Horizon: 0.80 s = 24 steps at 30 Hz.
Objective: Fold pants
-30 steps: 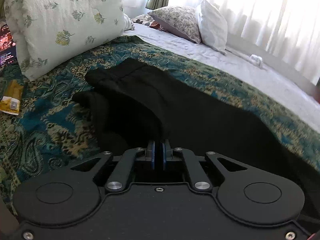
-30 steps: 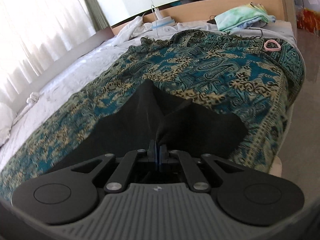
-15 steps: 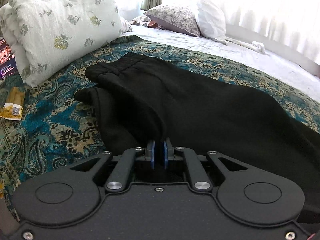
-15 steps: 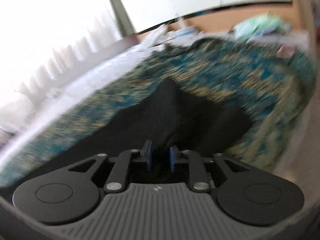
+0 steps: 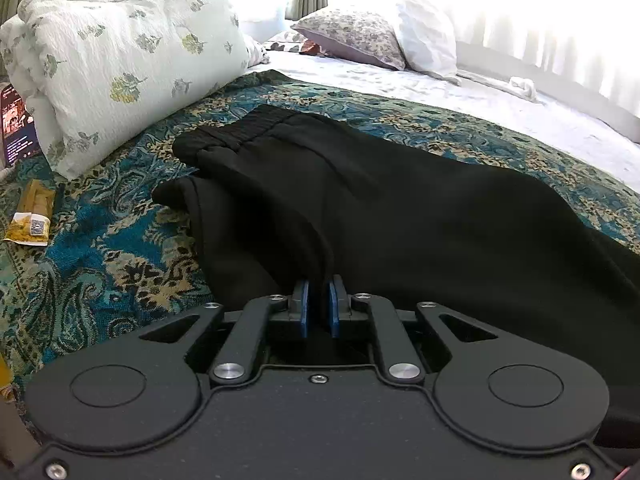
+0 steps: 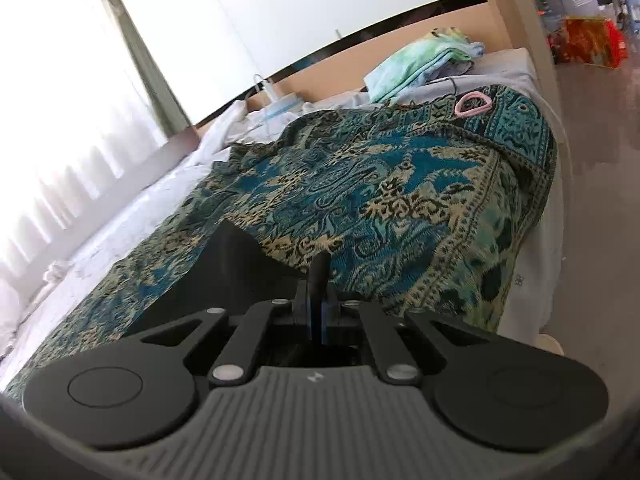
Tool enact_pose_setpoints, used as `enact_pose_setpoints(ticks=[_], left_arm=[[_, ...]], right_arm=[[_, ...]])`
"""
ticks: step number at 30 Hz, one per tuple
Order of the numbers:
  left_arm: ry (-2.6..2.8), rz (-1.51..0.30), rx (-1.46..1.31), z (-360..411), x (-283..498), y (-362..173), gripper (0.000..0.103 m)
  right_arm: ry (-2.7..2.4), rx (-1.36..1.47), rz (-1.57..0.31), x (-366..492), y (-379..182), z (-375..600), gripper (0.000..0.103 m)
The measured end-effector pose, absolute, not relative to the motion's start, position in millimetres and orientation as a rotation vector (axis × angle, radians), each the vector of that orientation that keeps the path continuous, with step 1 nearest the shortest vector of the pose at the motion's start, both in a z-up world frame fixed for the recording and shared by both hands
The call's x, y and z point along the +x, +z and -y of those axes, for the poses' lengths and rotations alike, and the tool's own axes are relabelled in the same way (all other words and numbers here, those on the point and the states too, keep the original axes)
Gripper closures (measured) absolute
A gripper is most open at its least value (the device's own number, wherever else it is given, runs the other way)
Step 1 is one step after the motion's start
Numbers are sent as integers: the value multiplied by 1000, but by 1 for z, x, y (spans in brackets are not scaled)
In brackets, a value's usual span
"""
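Lying lengthwise on the patterned bedspread [image 5: 120,248], the black pants [image 5: 400,216] appear soft, limp and light, best gripped at hems or waistband; left gripper [image 5: 319,309] and right gripper [image 6: 318,312] each pinch near-edge fabric, jaws almost closed

Left gripper [image 5: 319,304] and right gripper [image 6: 318,312] fingers pinched narrow.

My left hand-held gripper [image 5: 319,303] pinches a fold of the black fabric pants [image 5: 400,208] on the teal paisley bedspread [image 5: 120,248].
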<state>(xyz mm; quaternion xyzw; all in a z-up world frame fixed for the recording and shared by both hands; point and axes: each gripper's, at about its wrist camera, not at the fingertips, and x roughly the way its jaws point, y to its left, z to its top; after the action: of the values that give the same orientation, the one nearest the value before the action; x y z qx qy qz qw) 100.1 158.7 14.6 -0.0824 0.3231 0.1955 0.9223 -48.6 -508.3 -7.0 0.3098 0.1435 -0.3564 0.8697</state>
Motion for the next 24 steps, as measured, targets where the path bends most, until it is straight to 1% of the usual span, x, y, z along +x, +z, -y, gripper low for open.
enact_pose_setpoints(ticks=[5, 7, 9, 10, 11, 12, 13, 14, 15, 17, 18, 19, 22, 24], left_arm=[[407, -672, -172, -159, 101, 16, 90], [405, -672, -173, -160, 101, 16, 90], [407, -671, -172, -160, 101, 16, 90], [408, -670, -170, -160, 101, 16, 89], [409, -670, -169, -160, 101, 15, 89], [411, -669, -167, -160, 101, 15, 89], [412, -669, -164, -159, 101, 15, 89], [412, -669, -162, -159, 101, 15, 89], [412, -669, -160, -159, 101, 15, 89], [410, -668, -158, -158, 101, 15, 89], [409, -667, -155, -157, 101, 15, 89], [407, -666, -153, -157, 100, 15, 89], [397, -661, -136, -155, 98, 16, 88], [390, -661, -130, -155, 96, 17, 85]], right_arm=[[-774, 537, -290, -48, -2, 506, 91], [-808, 550, -275, -52, 0, 513, 87], [-845, 574, -268, -59, 0, 522, 87], [-857, 585, -262, -63, 0, 525, 84], [-865, 595, -251, -68, 0, 528, 84], [-867, 602, -241, -74, -1, 529, 79], [-867, 610, -232, -79, -1, 530, 66], [-863, 621, -220, -85, -2, 531, 62], [-861, 628, -212, -89, -1, 532, 59], [-858, 634, -203, -94, 1, 531, 59], [-847, 629, -203, -95, 3, 529, 56], [-830, 621, -208, -94, 5, 526, 51], [-770, 560, -236, -83, 13, 511, 43], [-735, 523, -252, -73, 17, 500, 42]])
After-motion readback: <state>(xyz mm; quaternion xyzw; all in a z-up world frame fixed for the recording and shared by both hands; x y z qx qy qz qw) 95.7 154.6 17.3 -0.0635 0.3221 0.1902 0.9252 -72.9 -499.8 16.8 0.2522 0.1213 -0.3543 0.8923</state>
